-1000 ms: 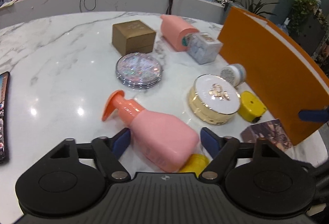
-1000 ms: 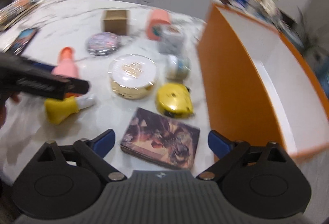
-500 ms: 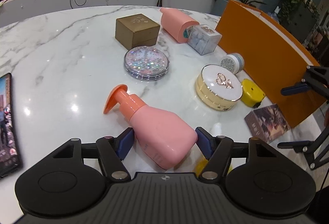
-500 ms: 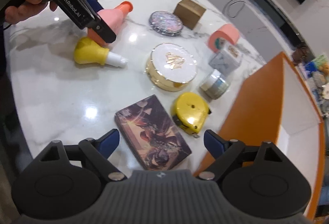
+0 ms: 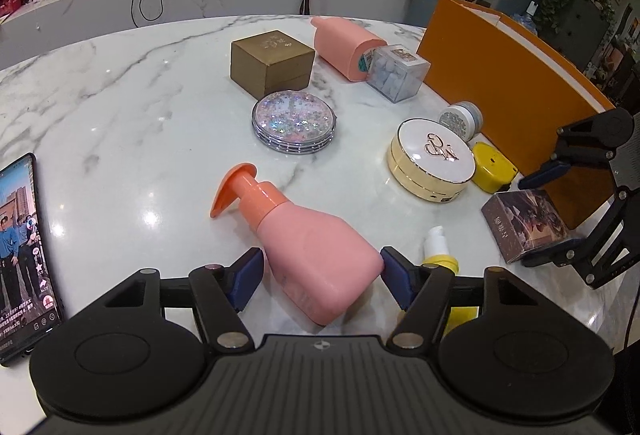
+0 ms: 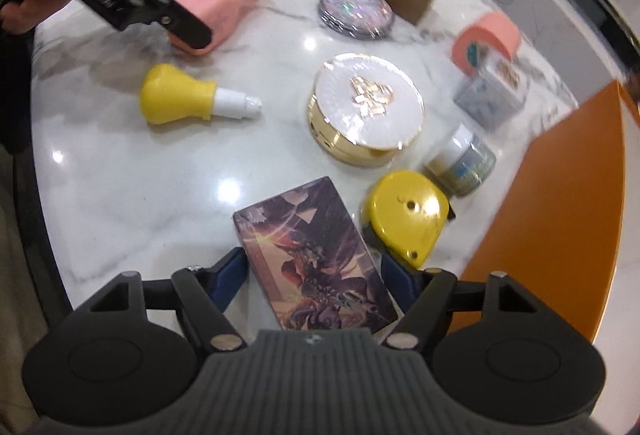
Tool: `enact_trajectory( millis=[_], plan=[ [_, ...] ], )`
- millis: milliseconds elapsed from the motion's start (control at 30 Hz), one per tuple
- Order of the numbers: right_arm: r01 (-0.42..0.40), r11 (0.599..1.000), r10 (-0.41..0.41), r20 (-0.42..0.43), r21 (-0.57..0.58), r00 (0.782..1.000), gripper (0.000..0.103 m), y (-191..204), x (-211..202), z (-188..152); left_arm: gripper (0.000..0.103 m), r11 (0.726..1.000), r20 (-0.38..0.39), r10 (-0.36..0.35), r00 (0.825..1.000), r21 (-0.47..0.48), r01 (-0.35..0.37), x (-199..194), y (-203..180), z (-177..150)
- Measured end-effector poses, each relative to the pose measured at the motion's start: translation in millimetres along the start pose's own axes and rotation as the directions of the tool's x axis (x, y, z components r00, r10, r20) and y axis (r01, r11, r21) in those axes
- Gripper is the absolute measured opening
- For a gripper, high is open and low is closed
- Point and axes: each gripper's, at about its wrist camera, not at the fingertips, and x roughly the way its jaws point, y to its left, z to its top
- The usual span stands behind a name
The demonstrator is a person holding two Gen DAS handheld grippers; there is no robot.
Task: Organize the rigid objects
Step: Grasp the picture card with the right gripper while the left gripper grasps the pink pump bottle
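Pink pump bottle (image 5: 316, 255) now bracketed by left gripper (image 5: 322, 277), jaws wide; right gripper (image 6: 316, 285) has dropped, wide, astride card box (image 6: 316, 267). Both grasps imminent.

Yellow bottle (image 5: 444, 267) half behind the left tool's finger; phone (image 5: 24, 255) cut off at left edge.

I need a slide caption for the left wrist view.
Open left gripper straddles a lying pink pump bottle on the marble table.
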Motion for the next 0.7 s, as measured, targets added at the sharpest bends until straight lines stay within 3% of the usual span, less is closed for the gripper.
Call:
enact_trajectory(
  millis=[133, 267, 367, 500, 600, 700],
  plan=[
    [0.035, 0.988, -0.023, -0.081, 0.152, 0.996, 0.071, 1, 2, 8, 0.078, 1.0, 0.003, 0.006, 1.0, -0.007, -0.006, -1, 1, 1],
    [0.127, 0.912, -0.076, -0.143, 0.39, 0.987, 0.071, 2, 3, 10, 0.078, 1.0, 0.01, 0.022, 1.0, -0.015, -0.022, -4, 1, 0],
    [0.129, 0.895, -0.055, -0.181, 0.427, 0.982, 0.072, 8, 2, 10, 0.079, 0.999, 0.017, 0.033, 0.999, -0.029, -0.032, -5, 3, 0],
    [0.068, 0.904, 0.023, -0.208, 0.421, 0.978, 0.075, 12, 3, 4, 0.083, 0.999, 0.0, 0.045, 0.999, -0.016, -0.045, -6, 3, 1],
    [0.082, 0.926, -0.015, -0.182, 0.368, 0.983, 0.087, 16, 4, 2, 0.084, 0.999, -0.02, 0.05, 0.999, 0.003, -0.05, -6, 3, 1],
    [0.086, 0.931, -0.039, -0.14, 0.355, 0.989, 0.084, 15, 4, 2, 0.084, 0.997, -0.009, 0.07, 0.998, -0.018, -0.07, -8, 7, 1]
  ],
)
